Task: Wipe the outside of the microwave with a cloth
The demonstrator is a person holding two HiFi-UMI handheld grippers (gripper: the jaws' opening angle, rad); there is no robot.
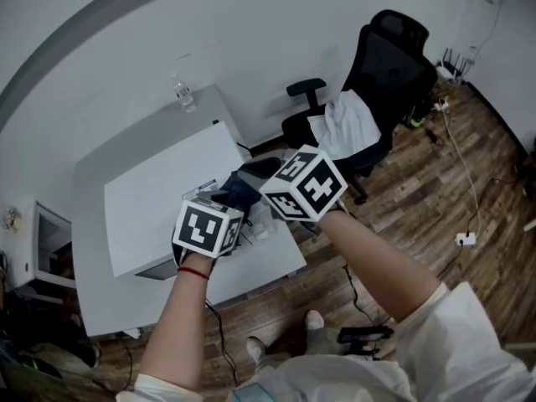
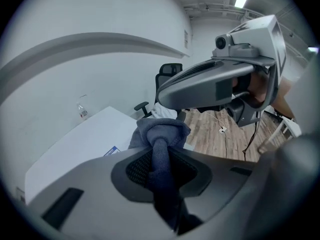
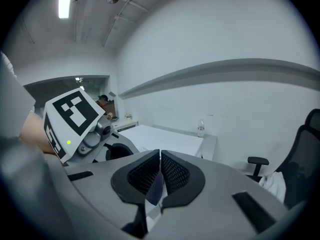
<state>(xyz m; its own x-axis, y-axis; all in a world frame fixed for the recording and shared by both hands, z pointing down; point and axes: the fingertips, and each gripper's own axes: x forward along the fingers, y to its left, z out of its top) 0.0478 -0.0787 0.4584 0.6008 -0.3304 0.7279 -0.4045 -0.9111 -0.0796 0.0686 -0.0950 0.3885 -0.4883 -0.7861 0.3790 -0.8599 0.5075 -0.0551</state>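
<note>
Left forearm (image 1: 180, 316): reached up and forward, bare below a pale sleeve, with a red band (image 1: 193, 272) at the wrist.
Right forearm (image 1: 377, 262): came in from the lower right and angled toward the left one, so that the two marker cubes sat almost side by side.
Left gripper (image 2: 161, 151): pointed steeply down over the white top, jaws clamped on a bunched fold of cloth.
Cloth (image 2: 162, 129): dark blue, squeezed between the left pads and bulging out past their tips in a rounded wad, held above the near right part of the microwave.
Right gripper (image 3: 160, 156): tilted only slightly down, pad tips pressed together with nothing beyond them; showed a dark blue sliver in the gap behind the tips, but could not tell whether that was nipped.
Microwave (image 1: 167, 199): white and box-shaped, seen from above, lay under and ahead of both grippers.
Table (image 1: 92, 224): grey, carried the microwave, with bare margin left and behind.
Bottle (image 1: 185, 95): clear, stood upright at the table's far edge, well apart from the grippers.
Office chair (image 1: 385, 65): black, stood right of the table with a white fabric (image 1: 347, 124) draped over the seat.
Floor (image 1: 435, 182): wood planks, crossed by a thin cable to a white plug block (image 1: 466, 239).
Wall (image 1: 251, 23): pale, crossed by a grey band.
</note>
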